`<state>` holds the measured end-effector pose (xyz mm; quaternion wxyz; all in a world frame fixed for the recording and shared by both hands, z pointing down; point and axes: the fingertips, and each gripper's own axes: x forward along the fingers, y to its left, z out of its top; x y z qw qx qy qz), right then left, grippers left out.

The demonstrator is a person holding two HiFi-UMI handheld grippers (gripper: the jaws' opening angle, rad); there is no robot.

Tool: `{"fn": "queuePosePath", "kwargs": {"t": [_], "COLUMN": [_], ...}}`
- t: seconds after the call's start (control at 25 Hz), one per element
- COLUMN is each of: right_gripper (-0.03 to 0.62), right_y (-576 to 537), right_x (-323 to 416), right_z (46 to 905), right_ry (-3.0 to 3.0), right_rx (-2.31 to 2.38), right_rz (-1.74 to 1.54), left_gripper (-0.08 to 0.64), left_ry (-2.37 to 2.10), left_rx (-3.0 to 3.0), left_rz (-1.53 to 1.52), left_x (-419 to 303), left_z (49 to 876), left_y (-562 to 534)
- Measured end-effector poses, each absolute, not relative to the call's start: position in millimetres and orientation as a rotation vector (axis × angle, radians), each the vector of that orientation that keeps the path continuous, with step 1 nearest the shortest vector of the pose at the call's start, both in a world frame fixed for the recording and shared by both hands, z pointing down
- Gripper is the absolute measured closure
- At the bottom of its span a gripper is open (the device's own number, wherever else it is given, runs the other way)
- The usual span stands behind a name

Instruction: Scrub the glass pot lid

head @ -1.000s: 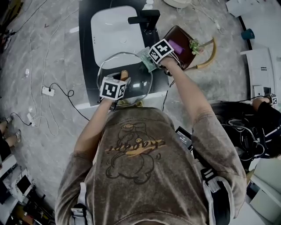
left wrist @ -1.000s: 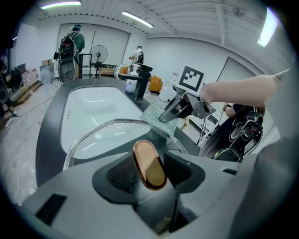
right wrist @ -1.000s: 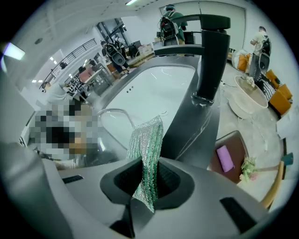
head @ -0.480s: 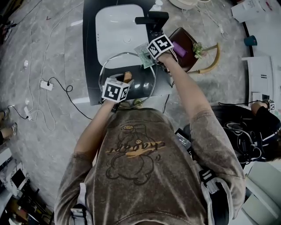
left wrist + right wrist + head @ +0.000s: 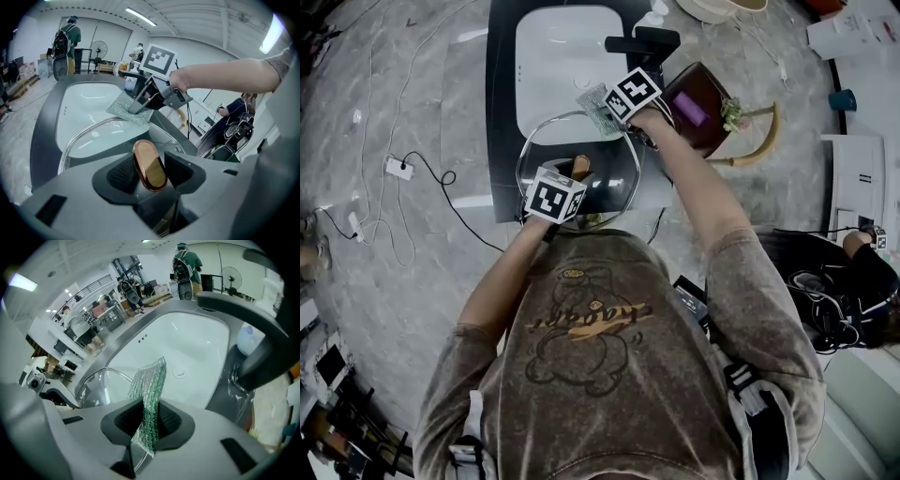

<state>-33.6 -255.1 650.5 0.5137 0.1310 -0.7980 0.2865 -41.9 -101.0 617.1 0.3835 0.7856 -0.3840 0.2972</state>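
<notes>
The glass pot lid [image 5: 609,178] hangs over the black counter's front edge, just before the white sink [image 5: 567,56]. My left gripper [image 5: 569,184] is shut on the lid's copper-rimmed handle [image 5: 149,164], which stands between the pads. The lid's metal rim [image 5: 89,131] curves out ahead of it. My right gripper [image 5: 615,112] is shut on a green mesh scrub pad [image 5: 151,390]. The pad [image 5: 129,108] lies on the lid's far rim, above the basin. In the right gripper view the lid [image 5: 101,380] shows to the left of the pad.
A black faucet [image 5: 642,42] stands at the sink's right side, close to my right gripper. A brown tray [image 5: 698,98] with a purple item sits to the right of it. A clear bottle [image 5: 247,341] stands behind the faucet. Cables and a power strip [image 5: 397,169] lie on the floor at left.
My right gripper has slid the scrub pad along the lid's far rim toward the sink. The left gripper still holds the handle in much the same place.
</notes>
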Motion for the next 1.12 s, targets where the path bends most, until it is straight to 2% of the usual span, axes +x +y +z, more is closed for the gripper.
{"fn": "queuePosePath", "kwargs": {"t": [0.6, 1.12], "right_gripper": [0.512, 0.512], "right_y": [-247, -192], "right_x": [-98, -173], "right_z": [648, 642], "right_ry": [-1.945, -1.941], "right_rx": [-0.008, -0.356], "right_rz": [0.417, 0.228], "left_gripper": [0.353, 0.353], "left_ry": [-0.998, -1.072], "left_rx": [2.005, 1.986], "left_rz": [0.783, 0.818], "left_x": [-43, -46], "left_z": [618, 620], "left_y": [-105, -103]}}
